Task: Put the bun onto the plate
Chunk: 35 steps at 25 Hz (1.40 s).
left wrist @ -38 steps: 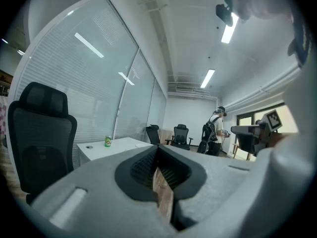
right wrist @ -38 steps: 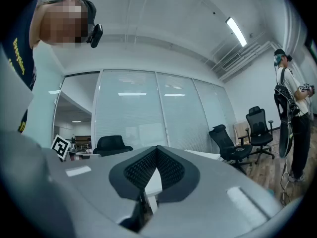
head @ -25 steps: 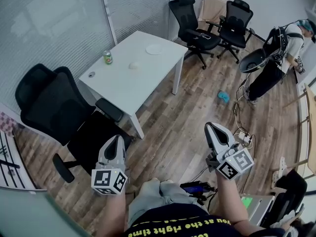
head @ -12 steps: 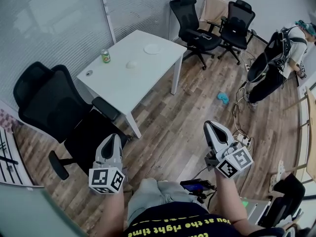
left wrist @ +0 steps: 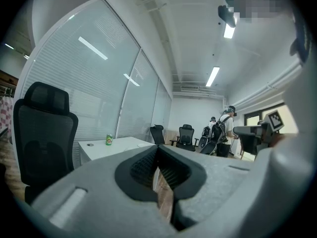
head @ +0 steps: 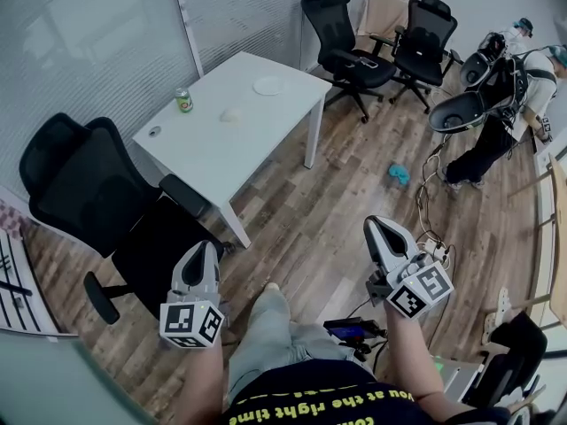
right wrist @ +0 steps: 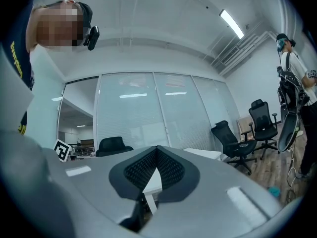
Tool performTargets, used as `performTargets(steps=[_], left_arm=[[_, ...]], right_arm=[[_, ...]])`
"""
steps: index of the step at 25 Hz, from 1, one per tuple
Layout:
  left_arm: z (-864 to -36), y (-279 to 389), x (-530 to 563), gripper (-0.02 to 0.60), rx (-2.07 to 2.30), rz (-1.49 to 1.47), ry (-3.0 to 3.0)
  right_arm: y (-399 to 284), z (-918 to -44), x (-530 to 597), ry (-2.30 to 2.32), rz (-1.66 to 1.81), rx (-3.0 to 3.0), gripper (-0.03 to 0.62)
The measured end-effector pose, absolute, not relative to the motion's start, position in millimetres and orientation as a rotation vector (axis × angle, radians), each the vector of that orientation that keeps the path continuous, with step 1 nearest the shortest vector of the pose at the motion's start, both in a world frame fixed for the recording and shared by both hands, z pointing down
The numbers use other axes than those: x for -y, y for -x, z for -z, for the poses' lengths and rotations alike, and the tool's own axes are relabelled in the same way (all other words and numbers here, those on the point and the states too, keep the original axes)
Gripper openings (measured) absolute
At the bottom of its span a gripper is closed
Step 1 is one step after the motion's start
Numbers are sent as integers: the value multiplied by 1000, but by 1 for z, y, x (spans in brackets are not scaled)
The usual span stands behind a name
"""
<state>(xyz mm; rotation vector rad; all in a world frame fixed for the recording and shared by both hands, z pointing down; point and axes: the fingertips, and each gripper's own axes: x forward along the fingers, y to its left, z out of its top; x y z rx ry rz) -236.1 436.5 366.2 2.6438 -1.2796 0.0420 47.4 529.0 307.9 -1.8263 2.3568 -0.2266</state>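
Grey left gripper (head: 205,248), right gripper (head: 377,226), level, closed

Likely office: swivel chairs (head: 341,34), glass partitions (head: 89,42)

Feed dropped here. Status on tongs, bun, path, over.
Left tongs and right tongs shut, empty. Bun on table, apart from plate. Chair by table's near corner.

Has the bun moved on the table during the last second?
No. The bun lies in the same spot on the white table, between the green can and the plate, as before.
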Motion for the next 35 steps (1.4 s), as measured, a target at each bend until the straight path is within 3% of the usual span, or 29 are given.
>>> performTargets(steps=[12, 35], left_arm=[[-377, 216, -376, 1, 1241, -36, -2651], [-371, 176, -151, 0, 1179, -27, -2670]], right_arm=[[-65, -315, -480, 1859, 230, -2341, 5], [-89, -311, -266, 1868, 260, -2328, 5]])
